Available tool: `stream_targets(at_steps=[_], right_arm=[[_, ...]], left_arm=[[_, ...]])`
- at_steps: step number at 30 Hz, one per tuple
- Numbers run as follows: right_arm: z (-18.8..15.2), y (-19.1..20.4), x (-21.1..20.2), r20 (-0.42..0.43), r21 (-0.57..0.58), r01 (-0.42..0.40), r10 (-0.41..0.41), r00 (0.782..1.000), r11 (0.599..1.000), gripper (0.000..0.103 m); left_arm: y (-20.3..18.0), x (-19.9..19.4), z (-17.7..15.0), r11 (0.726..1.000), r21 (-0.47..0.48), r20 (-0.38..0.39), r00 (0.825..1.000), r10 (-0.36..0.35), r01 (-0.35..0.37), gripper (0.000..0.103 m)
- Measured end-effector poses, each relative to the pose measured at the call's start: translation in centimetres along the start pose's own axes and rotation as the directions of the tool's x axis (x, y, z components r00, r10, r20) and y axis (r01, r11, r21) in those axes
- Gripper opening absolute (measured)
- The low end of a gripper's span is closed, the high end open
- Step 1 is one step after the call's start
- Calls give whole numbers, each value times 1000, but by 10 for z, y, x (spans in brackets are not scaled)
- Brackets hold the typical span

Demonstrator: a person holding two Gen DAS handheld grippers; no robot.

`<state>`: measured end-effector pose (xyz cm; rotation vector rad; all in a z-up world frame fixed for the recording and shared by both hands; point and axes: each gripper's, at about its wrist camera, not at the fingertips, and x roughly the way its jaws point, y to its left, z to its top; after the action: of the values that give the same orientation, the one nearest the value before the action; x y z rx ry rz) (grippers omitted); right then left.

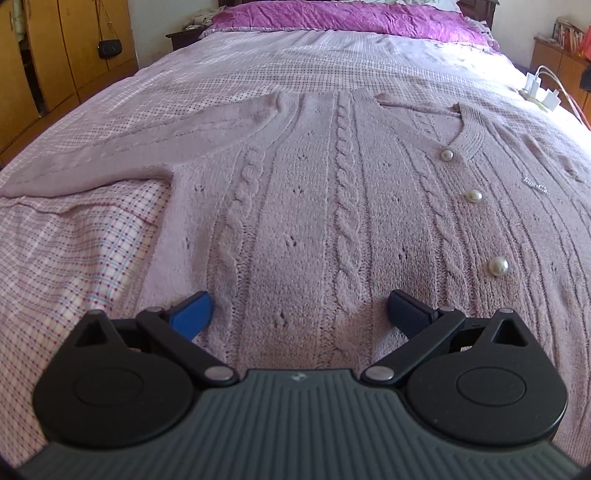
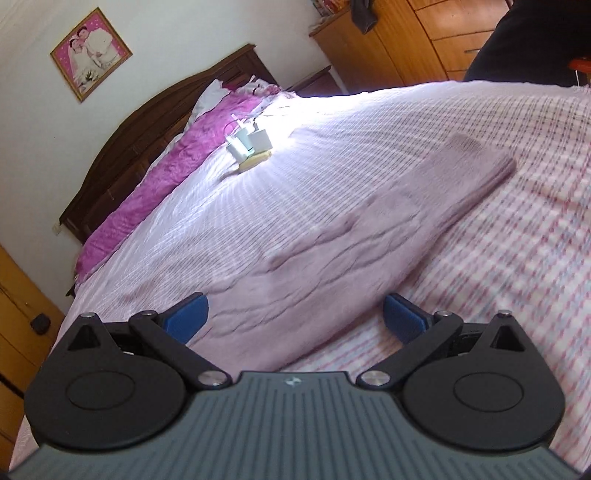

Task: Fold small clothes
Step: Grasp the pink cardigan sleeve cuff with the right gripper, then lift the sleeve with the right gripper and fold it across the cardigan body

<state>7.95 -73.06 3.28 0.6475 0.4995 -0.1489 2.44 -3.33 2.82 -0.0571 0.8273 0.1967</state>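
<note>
A pale pink cable-knit cardigan with pearl buttons lies flat, front up, on the bed. One sleeve stretches out to the left. My left gripper stands open just above the cardigan's lower part, its blue fingers wide apart with knit between them. In the right wrist view the other sleeve runs away toward its cuff at the upper right. My right gripper is open over that sleeve's near end, the view tilted and blurred.
The checked pink bedsheet covers the bed. A magenta quilt lies at the headboard. White chargers with cables rest on the sheet. Wooden wardrobes stand on the left. A person's dark clothing shows at upper right.
</note>
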Motion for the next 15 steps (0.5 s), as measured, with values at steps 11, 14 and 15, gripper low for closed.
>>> stream_targets(at_steps=[11, 14, 15], right_arm=[[24, -6, 47, 43, 55, 119, -122, 992, 991, 19], [25, -3, 31, 113, 71, 62, -70, 991, 996, 15], [27, 1, 20, 143, 57, 54, -61, 988, 997, 15]], left_arm=[[-6, 7, 3, 1000, 22, -14, 1000, 9, -8, 103], [-5, 5, 4, 1000, 31, -8, 1000, 4, -3, 103], [-5, 4, 4, 999, 34, -5, 1000, 1, -1, 103]])
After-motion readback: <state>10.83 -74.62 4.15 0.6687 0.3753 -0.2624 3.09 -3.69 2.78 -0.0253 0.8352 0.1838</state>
